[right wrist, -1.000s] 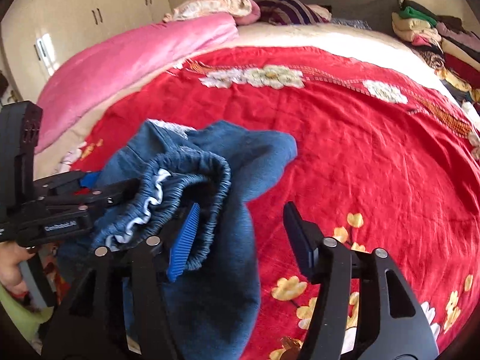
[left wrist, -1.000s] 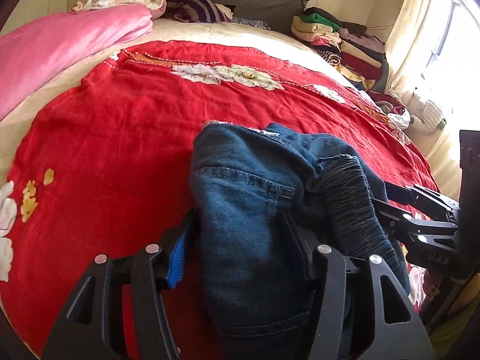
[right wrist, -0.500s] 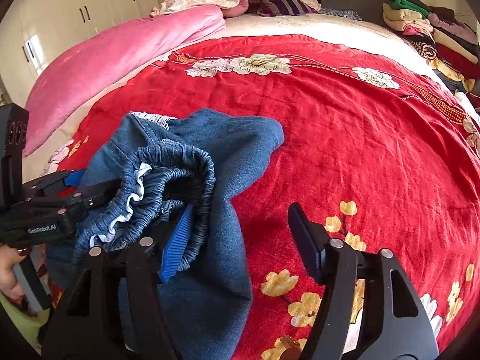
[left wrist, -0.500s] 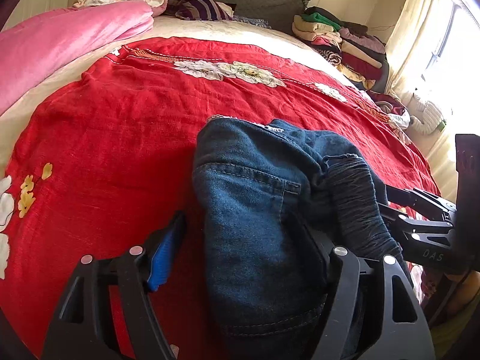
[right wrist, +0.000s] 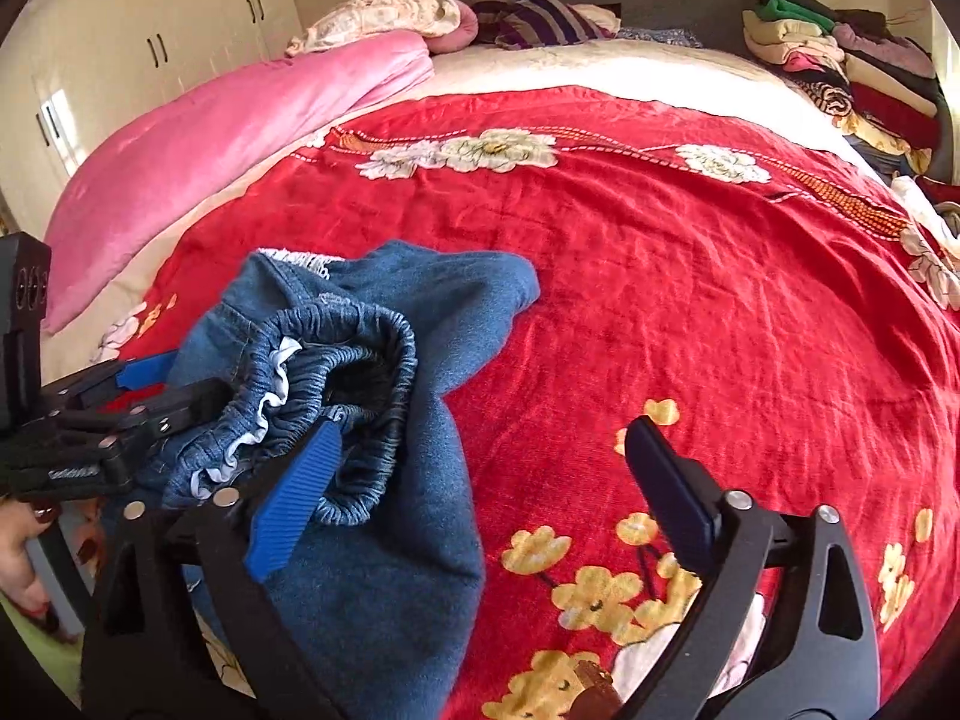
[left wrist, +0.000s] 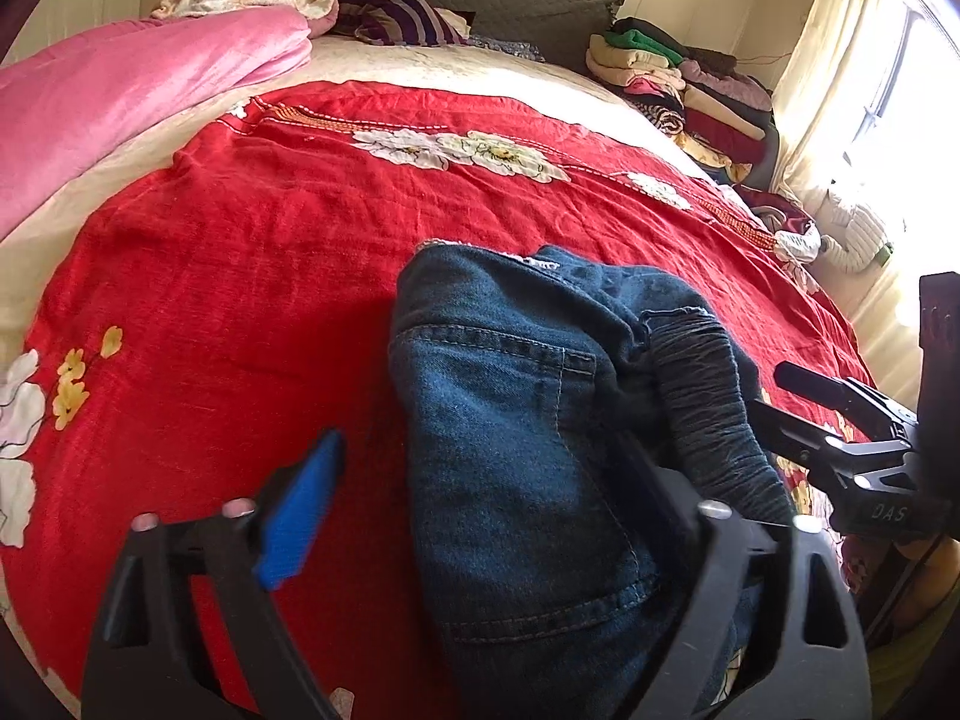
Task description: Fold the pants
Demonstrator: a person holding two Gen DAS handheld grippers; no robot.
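Note:
The blue denim pants (left wrist: 522,420) lie in a crumpled heap on the red flowered blanket (left wrist: 252,276), elastic waistband (right wrist: 354,354) bunched on top. My left gripper (left wrist: 480,498) is opening around the heap. Its blue pad (left wrist: 300,516) stands clear of the denim, and the other finger is half hidden under the cloth. My right gripper (right wrist: 480,492) is opening too. Its blue pad (right wrist: 294,492) rests against the waistband and its black pad (right wrist: 672,492) hangs free over the blanket. Neither gripper pinches the pants (right wrist: 390,570). Each shows in the other's view: the right gripper (left wrist: 786,399) and the left gripper (right wrist: 174,384).
A pink quilt (right wrist: 228,138) runs along the left side of the bed, with pillows (right wrist: 528,15) at the headboard. Folded clothes (right wrist: 840,60) are stacked at the far right corner. Cupboards (right wrist: 150,42) stand at the left, a curtained window (left wrist: 870,120) at the right. A hand (right wrist: 24,540) holds the left gripper.
Both grippers' jaws have spread wider. The left blue pad has come off the denim. The pants have sagged slightly onto the blanket.

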